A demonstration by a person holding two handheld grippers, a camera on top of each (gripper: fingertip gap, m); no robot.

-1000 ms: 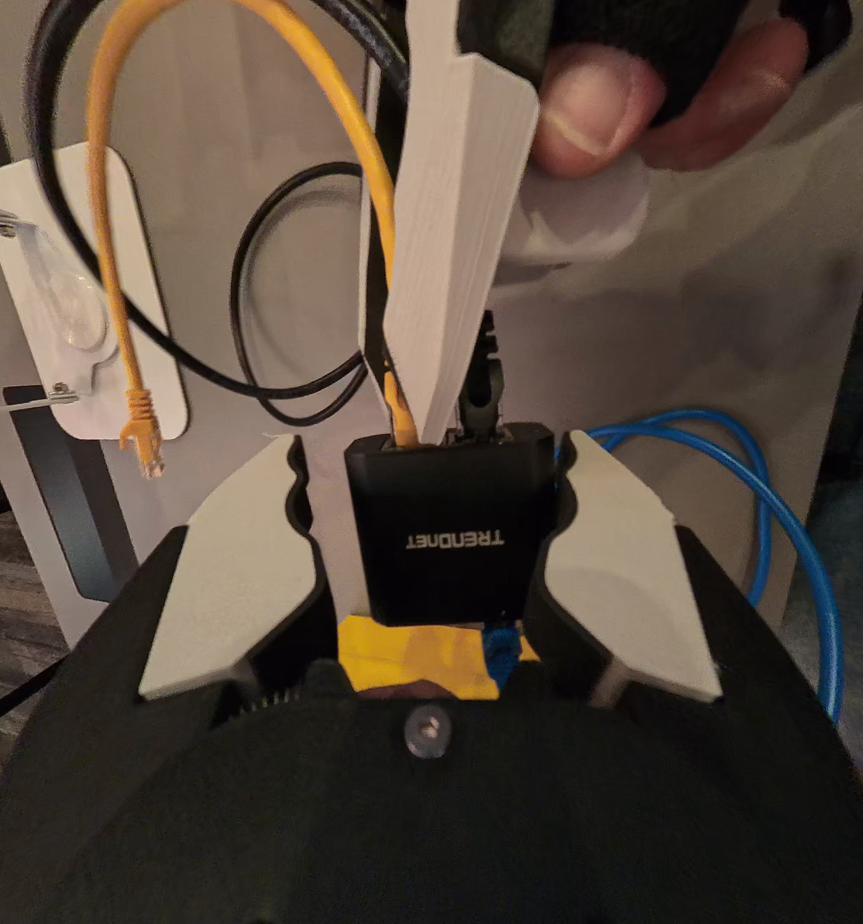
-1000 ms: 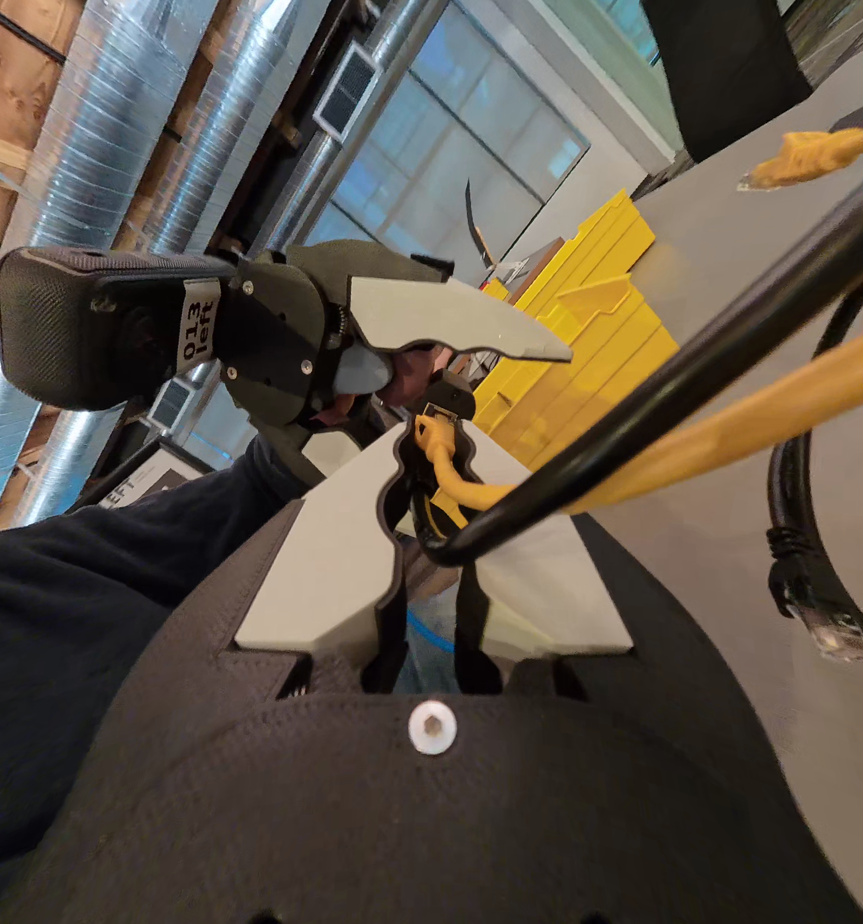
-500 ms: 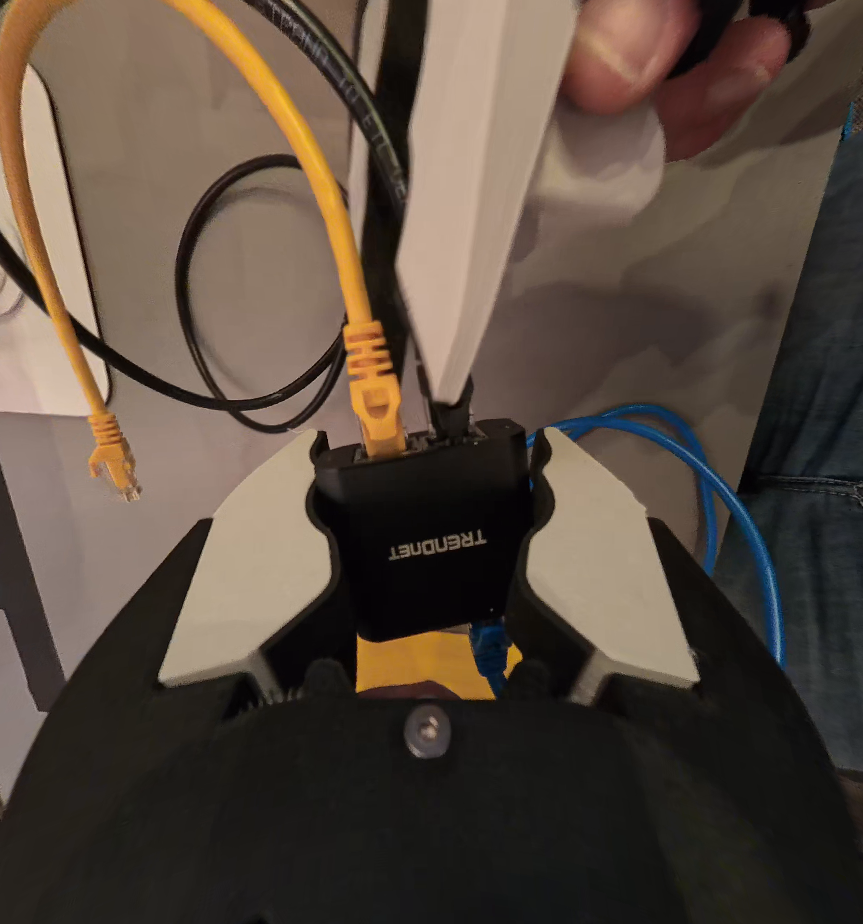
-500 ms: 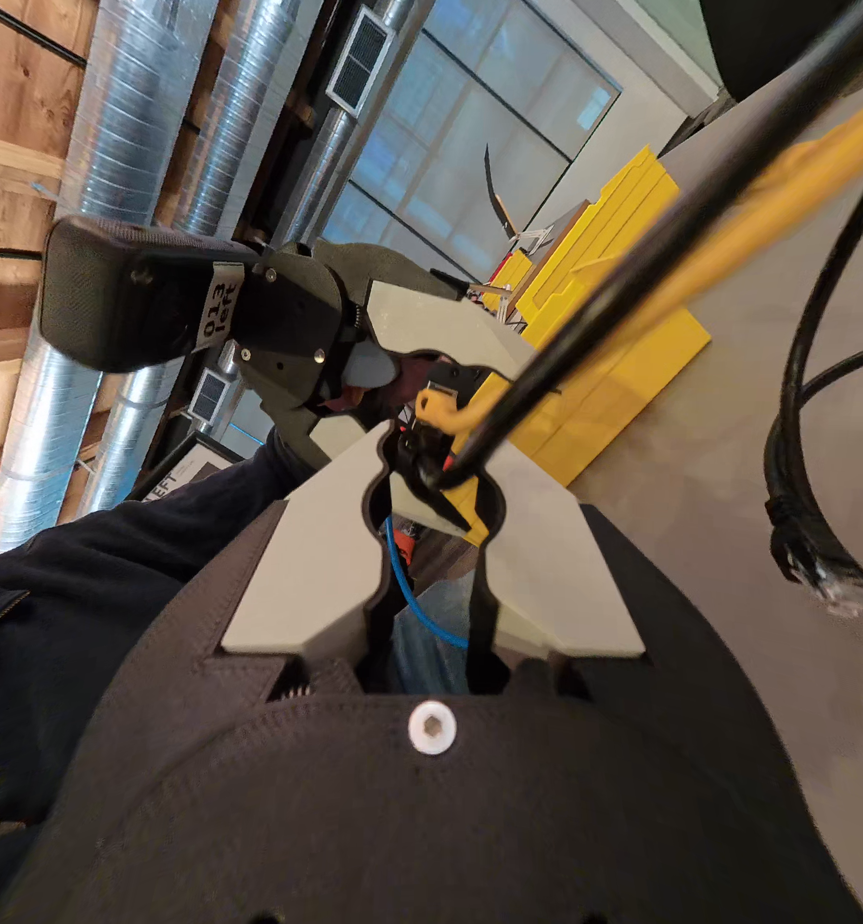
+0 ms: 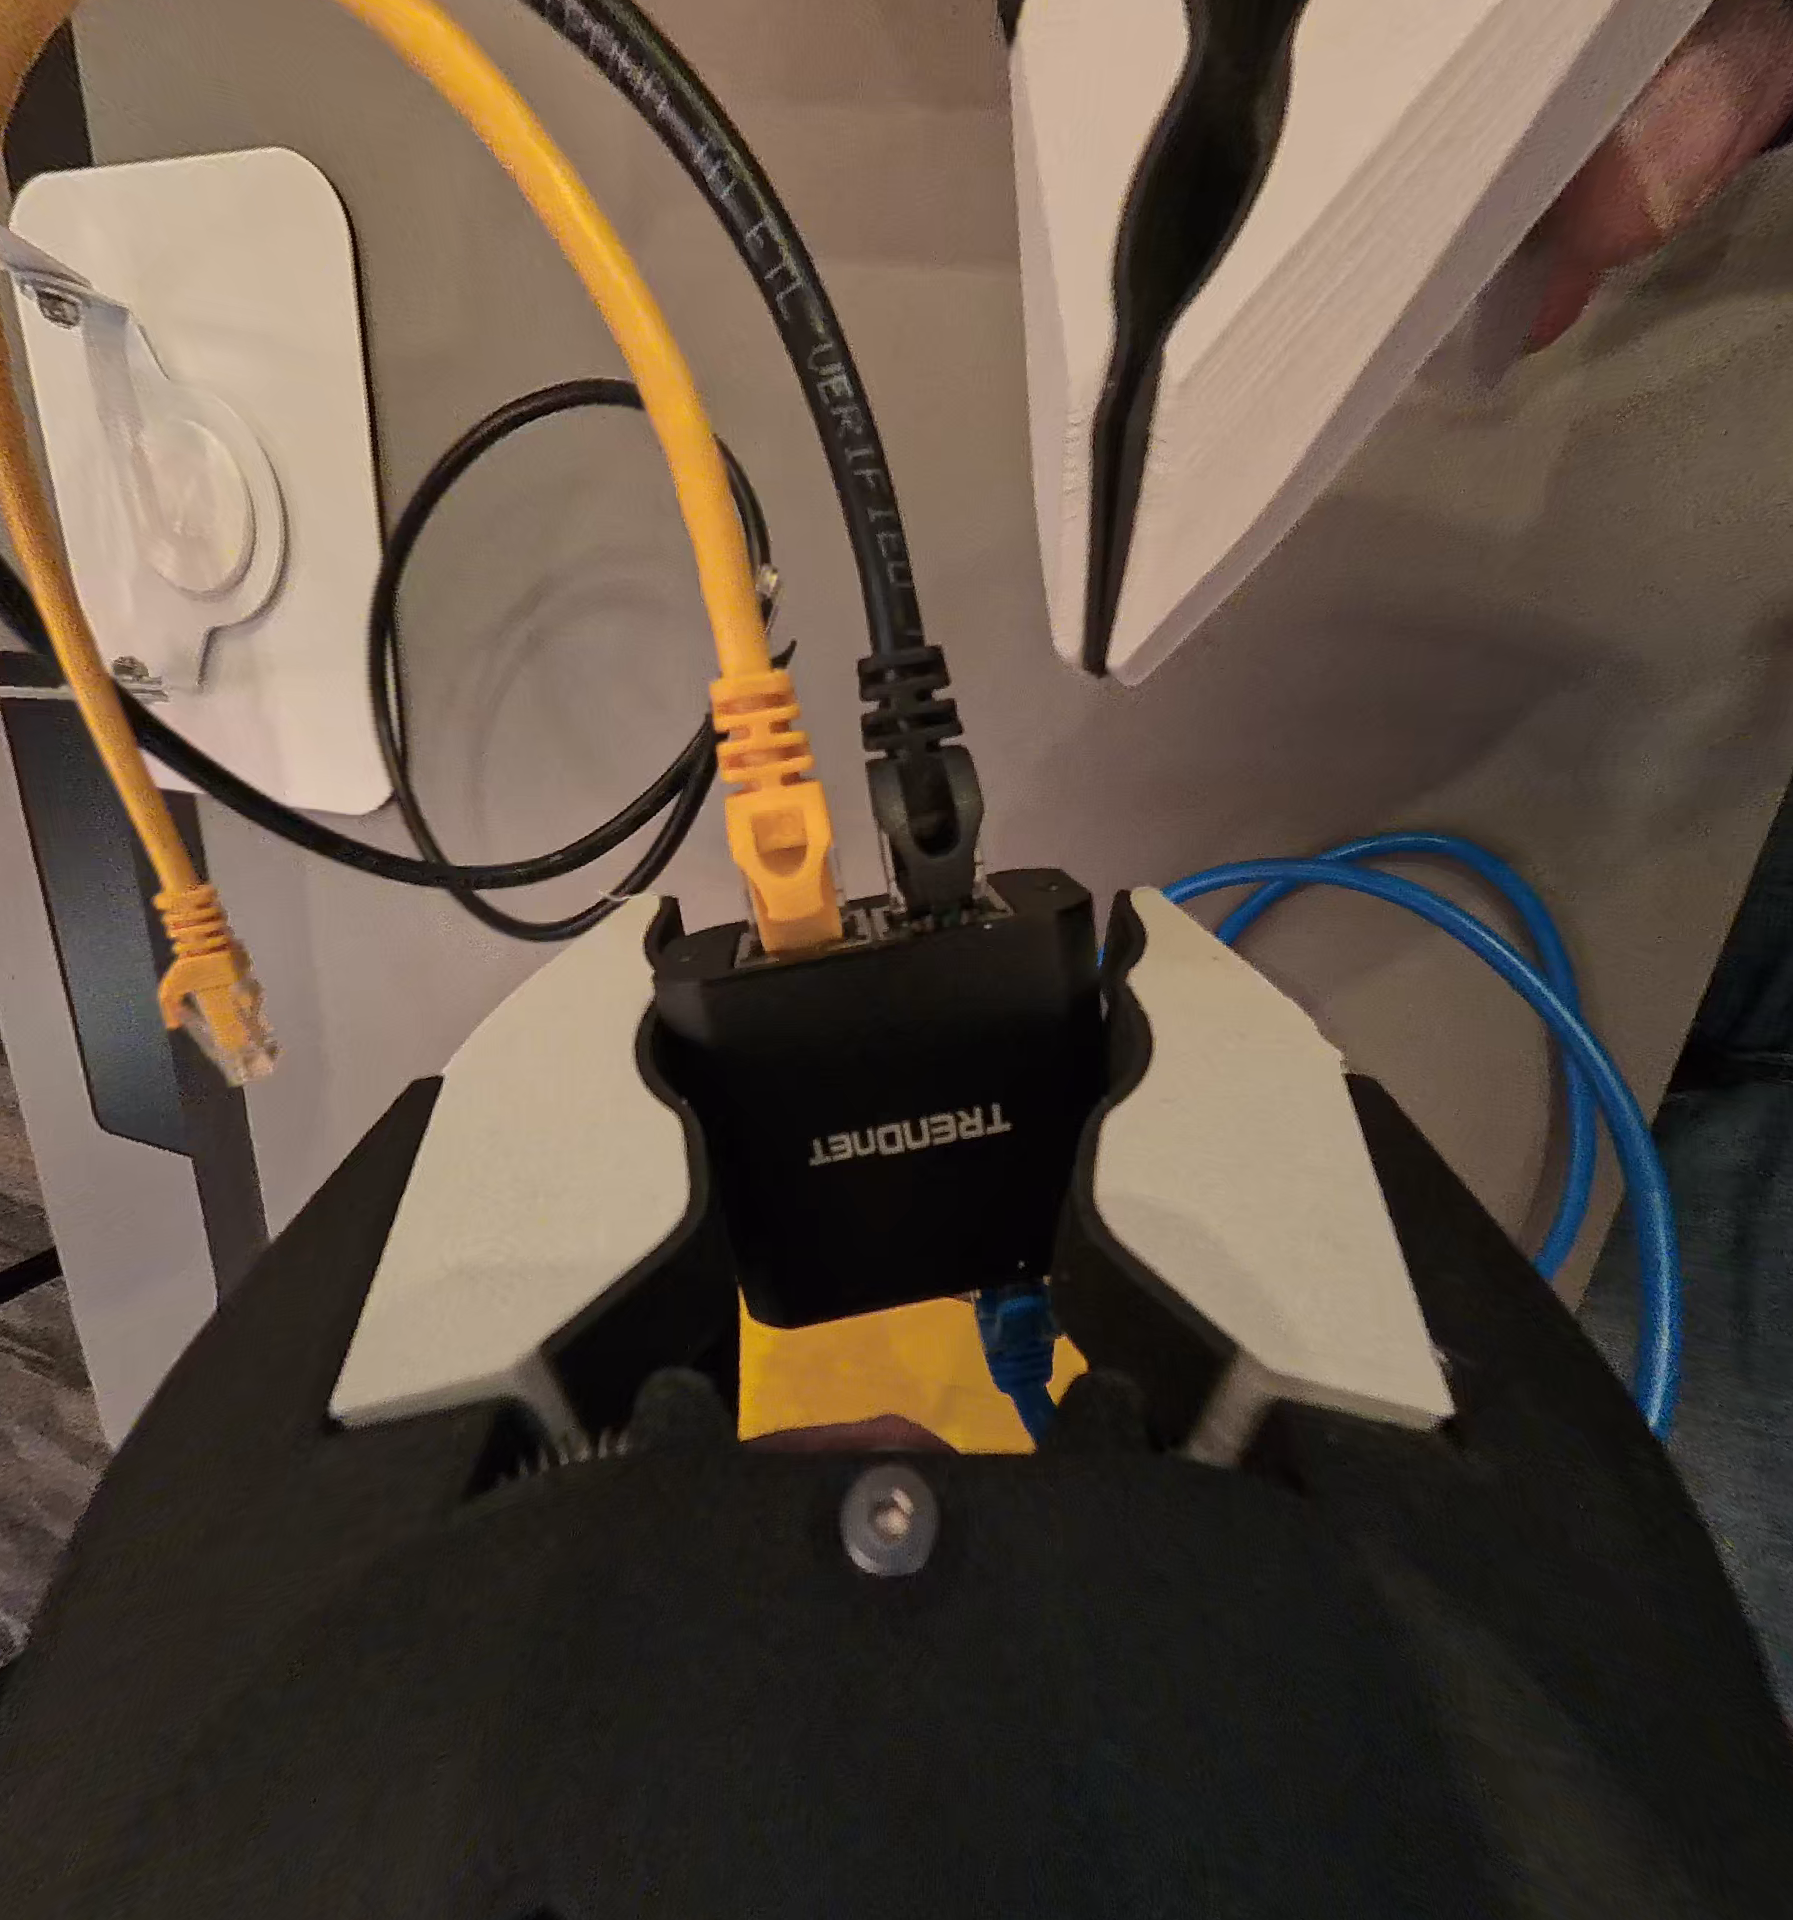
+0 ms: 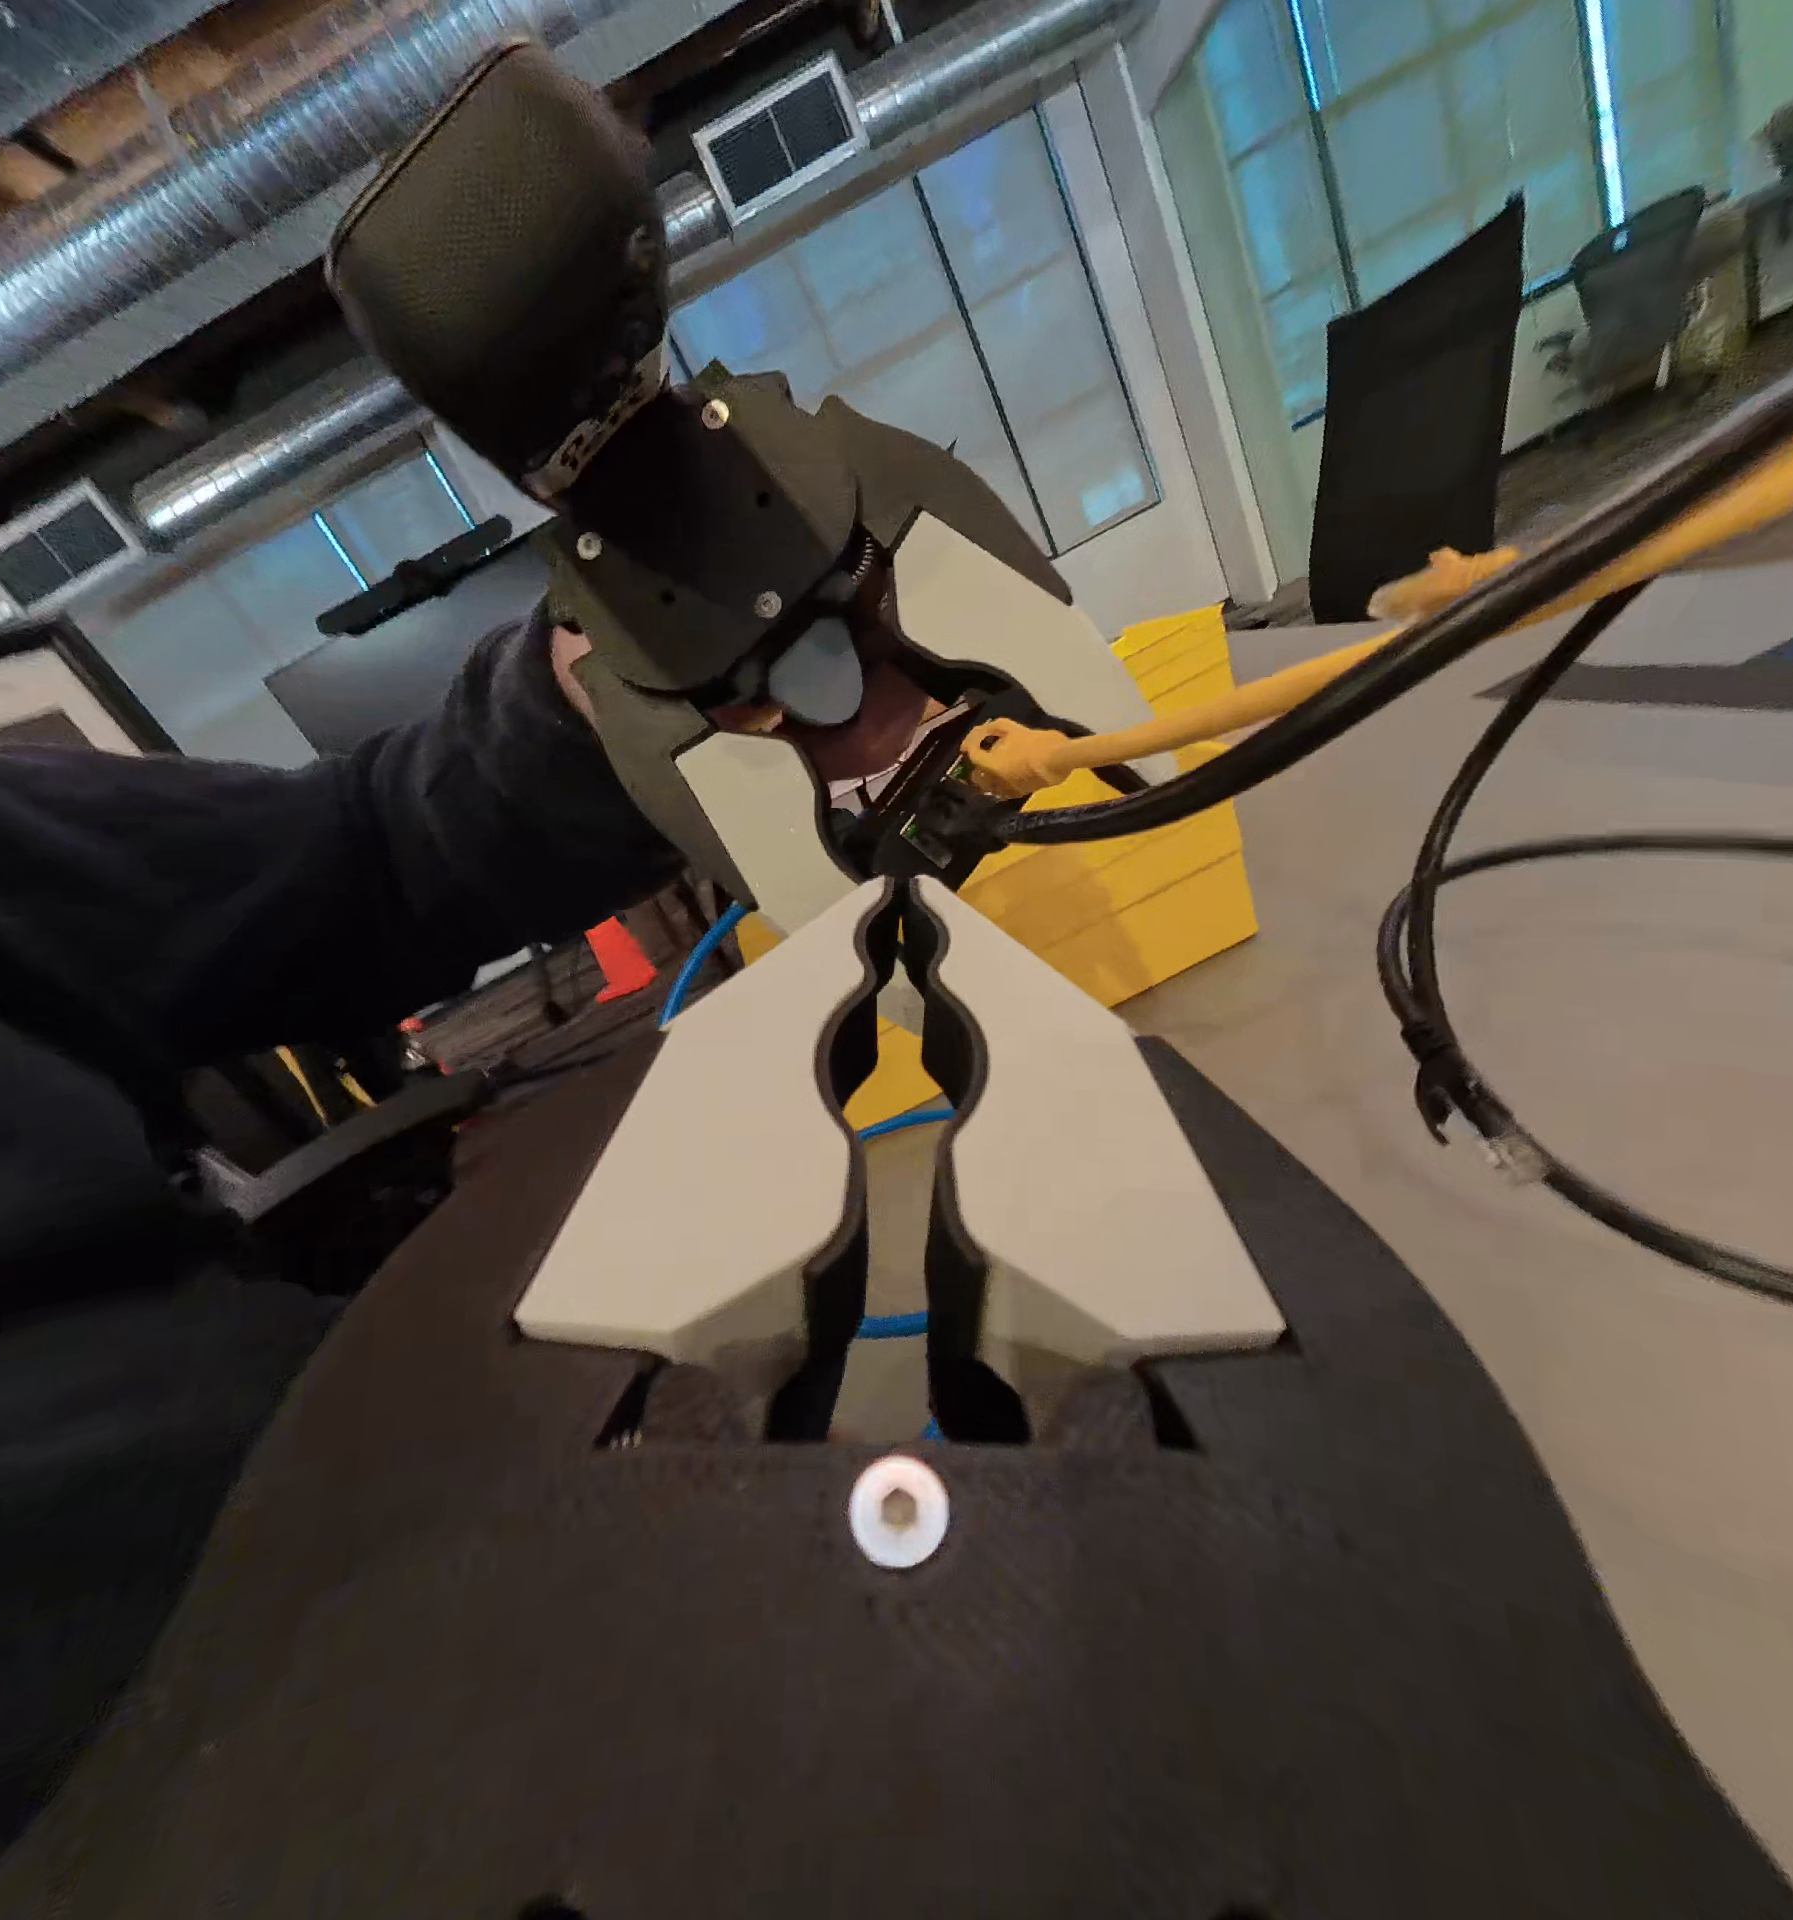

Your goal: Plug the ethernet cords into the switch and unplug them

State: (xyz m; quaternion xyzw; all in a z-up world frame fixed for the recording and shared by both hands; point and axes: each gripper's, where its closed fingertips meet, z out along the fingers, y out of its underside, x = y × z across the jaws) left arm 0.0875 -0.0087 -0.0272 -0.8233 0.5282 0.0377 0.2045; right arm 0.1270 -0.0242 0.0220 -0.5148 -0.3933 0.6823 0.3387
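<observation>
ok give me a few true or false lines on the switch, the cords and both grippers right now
1. The left gripper clamps the black switch. True.
2. The yellow cord is plugged into the switch. True.
3. The black cord lies unplugged on the table. False: it sits in a port beside the yellow one.
4. The right gripper grips the black cord. False: it is shut on nothing, clear of the plugs.
5. The blue cord loops right of the switch. True.

Black switch [image 5: 876,1122] with yellow cord [image 5: 663,416] and black cord [image 5: 830,364] plugged side by side.
</observation>
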